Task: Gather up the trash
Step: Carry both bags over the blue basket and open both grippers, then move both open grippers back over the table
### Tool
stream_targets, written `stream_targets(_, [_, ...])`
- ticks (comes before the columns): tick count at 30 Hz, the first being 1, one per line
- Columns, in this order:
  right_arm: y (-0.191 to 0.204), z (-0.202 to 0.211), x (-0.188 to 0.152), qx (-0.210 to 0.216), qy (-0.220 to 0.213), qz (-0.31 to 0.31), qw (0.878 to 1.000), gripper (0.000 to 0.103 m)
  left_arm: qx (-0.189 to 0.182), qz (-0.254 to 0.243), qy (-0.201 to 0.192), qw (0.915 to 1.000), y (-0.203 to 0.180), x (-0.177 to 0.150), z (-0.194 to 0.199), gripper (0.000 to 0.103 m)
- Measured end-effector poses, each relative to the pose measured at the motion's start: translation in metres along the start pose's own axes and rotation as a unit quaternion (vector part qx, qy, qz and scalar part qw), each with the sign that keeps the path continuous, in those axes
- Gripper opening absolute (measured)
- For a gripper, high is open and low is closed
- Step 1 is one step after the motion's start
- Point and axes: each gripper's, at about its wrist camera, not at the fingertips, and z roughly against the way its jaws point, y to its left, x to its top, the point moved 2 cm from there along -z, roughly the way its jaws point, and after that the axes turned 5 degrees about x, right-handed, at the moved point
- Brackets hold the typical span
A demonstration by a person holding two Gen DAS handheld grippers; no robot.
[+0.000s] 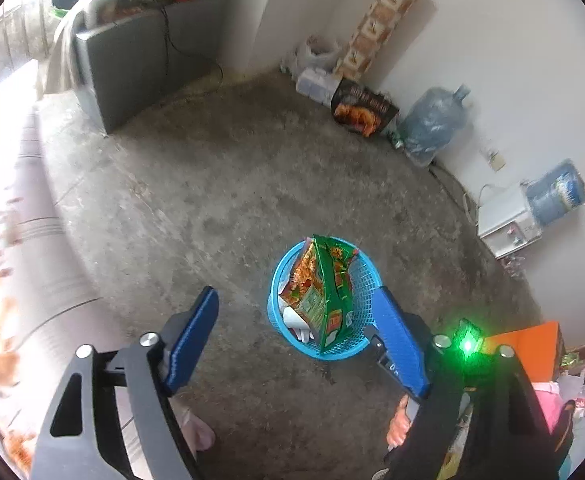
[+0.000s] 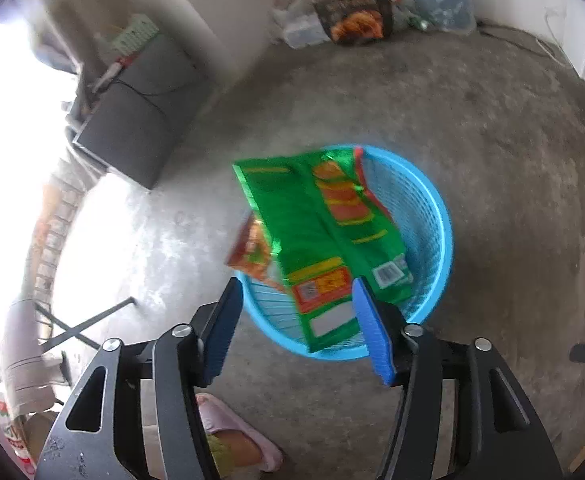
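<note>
A: Take the blue basket (image 1: 324, 300) as the mark. What could go wrong here?

B: The green snack wrapper (image 2: 324, 240) sits in it only partway. Its top sticks up well above the rim and leans over the left edge. The orange wrapper (image 2: 252, 252) beside it hangs over that same left rim. I'd judge that either could tip out onto the concrete floor (image 1: 212, 200), or the light mesh basket could topple under them.

A: And the tongs?

B: The left gripper (image 1: 296, 312) stands wide open, holding nothing, with the basket showing between its blue pads. The right gripper (image 2: 296, 304) is also open and empty. Its right pad lies in front of the green wrapper's lower corner, though I can't tell if it touches.

A: What's around?

B: Left of the basket, a pale striped cloth (image 1: 20, 240), then a grey cabinet (image 1: 132, 68) well beyond. Just below the basket, a pink slipper (image 2: 236, 436) on the person's foot, close enough to nudge it. Far right of it, a black printed bag (image 1: 362, 108), water jugs (image 1: 436, 120) and a white appliance (image 1: 508, 220) line the wall, well clear.
</note>
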Motion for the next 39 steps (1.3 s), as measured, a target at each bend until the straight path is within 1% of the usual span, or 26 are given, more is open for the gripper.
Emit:
stream_targets(2, [0.017, 0.012, 0.001, 0.015, -0.009, 0.011, 1.000, 0.066, -0.004, 0.001, -0.013, 0.9999, 0.013, -0.009, 0.028, 0.083])
stream_targets(5, [0.052, 0.030, 0.003, 0.054, -0.013, 0.031, 0.998, 0.070, 0.007, 0.010, -0.038, 0.9992, 0.049, -0.031, 0.071, 0.084])
stream_targets(7, [0.075, 0.040, 0.004, 0.079, -0.011, 0.044, 0.996, 0.071, 0.024, 0.031, -0.059, 0.9974, 0.079, -0.046, 0.099, 0.084])
stream_targets(10, [0.120, 0.054, 0.003, 0.119, -0.005, 0.077, 0.990, 0.073, 0.072, 0.085, -0.104, 0.9883, 0.140, -0.081, 0.151, 0.085])
stream_targets(13, [0.167, 0.063, -0.005, 0.152, 0.001, 0.114, 0.982, 0.076, 0.110, 0.144, -0.140, 0.9734, 0.191, -0.114, 0.191, 0.087])
stream_targets(16, [0.211, 0.066, -0.019, 0.194, 0.024, 0.135, 0.971, 0.078, 0.151, 0.203, -0.169, 0.9526, 0.241, -0.152, 0.228, 0.087])
stream_targets(17, [0.224, 0.065, -0.024, 0.207, 0.033, 0.141, 0.968, 0.078, 0.163, 0.223, -0.180, 0.9440, 0.259, -0.166, 0.241, 0.087])
stream_targets(20, [0.273, 0.057, -0.045, 0.247, 0.075, 0.167, 0.952, 0.078, 0.185, 0.273, -0.205, 0.9216, 0.299, -0.202, 0.268, 0.087])
stream_targets(22, [0.301, 0.054, -0.060, 0.267, 0.100, 0.186, 0.940, 0.078, 0.200, 0.297, -0.217, 0.9081, 0.324, -0.224, 0.281, 0.087])
stream_targets(24, [0.330, 0.049, -0.077, 0.287, 0.129, 0.202, 0.927, 0.078, 0.203, 0.317, -0.223, 0.8992, 0.344, -0.242, 0.286, 0.087])
stream_targets(26, [0.359, 0.043, -0.096, 0.303, 0.156, 0.216, 0.915, 0.078, 0.197, 0.335, -0.225, 0.8933, 0.363, -0.257, 0.286, 0.087])
stream_targets(27, [0.369, 0.041, -0.105, 0.308, 0.169, 0.218, 0.910, 0.078, 0.197, 0.342, -0.223, 0.8914, 0.373, -0.264, 0.284, 0.087])
stream_targets(29, [0.392, 0.036, -0.125, 0.320, 0.197, 0.223, 0.899, 0.079, 0.195, 0.350, -0.216, 0.8904, 0.387, -0.276, 0.278, 0.087])
stream_targets(31, [0.412, 0.029, -0.143, 0.325, 0.221, 0.228, 0.891, 0.079, 0.191, 0.357, -0.207, 0.8908, 0.397, -0.282, 0.267, 0.076])
stream_targets(32, [0.421, 0.028, -0.152, 0.327, 0.230, 0.232, 0.887, 0.079, 0.184, 0.360, -0.199, 0.8927, 0.404, -0.285, 0.261, 0.073])
stream_targets(34, [0.440, 0.021, -0.168, 0.326, 0.249, 0.238, 0.880, 0.079, 0.169, 0.365, -0.190, 0.8956, 0.412, -0.289, 0.249, 0.059])
stream_targets(36, [0.453, 0.016, -0.180, 0.325, 0.267, 0.240, 0.875, 0.079, 0.142, 0.363, -0.174, 0.9043, 0.415, -0.290, 0.236, 0.053])
stream_targets(37, [0.459, 0.014, -0.185, 0.324, 0.277, 0.239, 0.872, 0.079, 0.130, 0.358, -0.169, 0.9089, 0.412, -0.291, 0.233, 0.052])
stream_targets(38, [0.462, 0.014, -0.188, 0.323, 0.282, 0.239, 0.871, 0.079, 0.106, 0.347, -0.157, 0.9185, 0.410, -0.291, 0.228, 0.051])
stream_targets(39, [0.466, 0.010, -0.192, 0.321, 0.289, 0.237, 0.870, 0.079, 0.089, 0.337, -0.149, 0.9253, 0.406, -0.290, 0.224, 0.051])
